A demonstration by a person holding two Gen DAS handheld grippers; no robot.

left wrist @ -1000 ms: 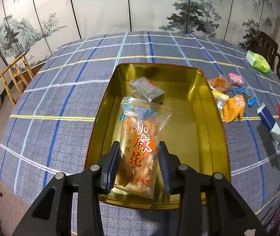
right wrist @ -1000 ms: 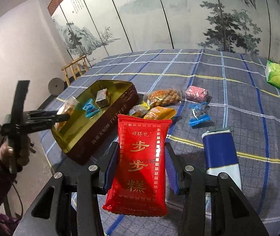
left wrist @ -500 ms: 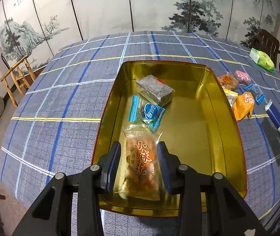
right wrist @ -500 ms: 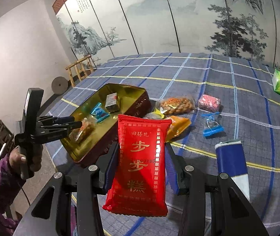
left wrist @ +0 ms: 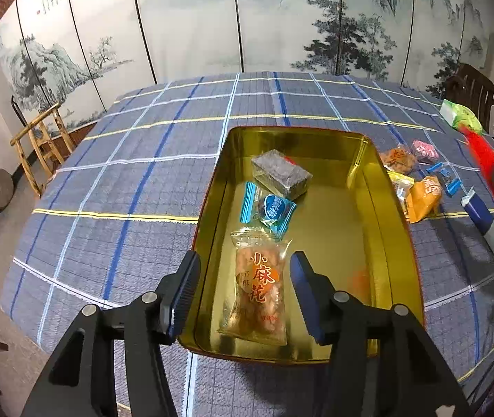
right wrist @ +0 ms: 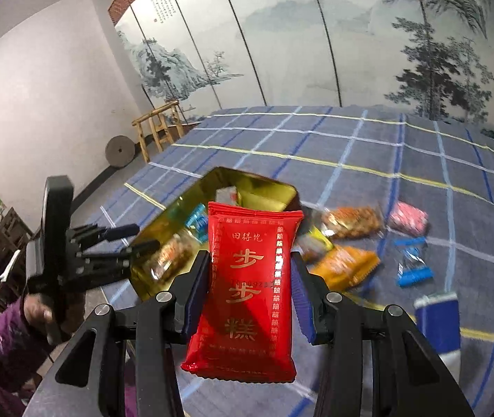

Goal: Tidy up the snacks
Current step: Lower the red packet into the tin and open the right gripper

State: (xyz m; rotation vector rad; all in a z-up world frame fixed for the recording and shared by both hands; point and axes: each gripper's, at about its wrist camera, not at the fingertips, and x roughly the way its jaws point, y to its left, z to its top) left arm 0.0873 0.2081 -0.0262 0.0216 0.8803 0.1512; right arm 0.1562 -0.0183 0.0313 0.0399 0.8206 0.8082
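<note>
A gold tin [left wrist: 394, 243] sits on the blue checked tablecloth. Inside it lie a clear bag of fried twists [left wrist: 259, 288], a blue sweet wrapper [left wrist: 269, 208] and a grey block [left wrist: 280, 173]. My left gripper [left wrist: 243, 295] is open above the tin's near end, its jaws wide on either side of the twists bag, which rests on the tin floor. My right gripper [right wrist: 250, 278] is shut on a red cake packet [right wrist: 248, 292], held in the air above the table, right of the tin [right wrist: 264, 187]. The left gripper [right wrist: 132, 239] shows in the right wrist view.
Loose snacks lie right of the tin: an orange packet [left wrist: 422, 198], a bag of nuts [left wrist: 398, 158], a pink sweet [left wrist: 424, 149], blue sweets [left wrist: 445, 177], a blue-white box [left wrist: 483, 219] and a green bag [left wrist: 460, 116]. Chairs stand at the far right, a wooden stand at the left.
My left gripper opened and let go of the twists bag, which now lies in the tin. My right gripper carried the red packet up and toward the tin.
</note>
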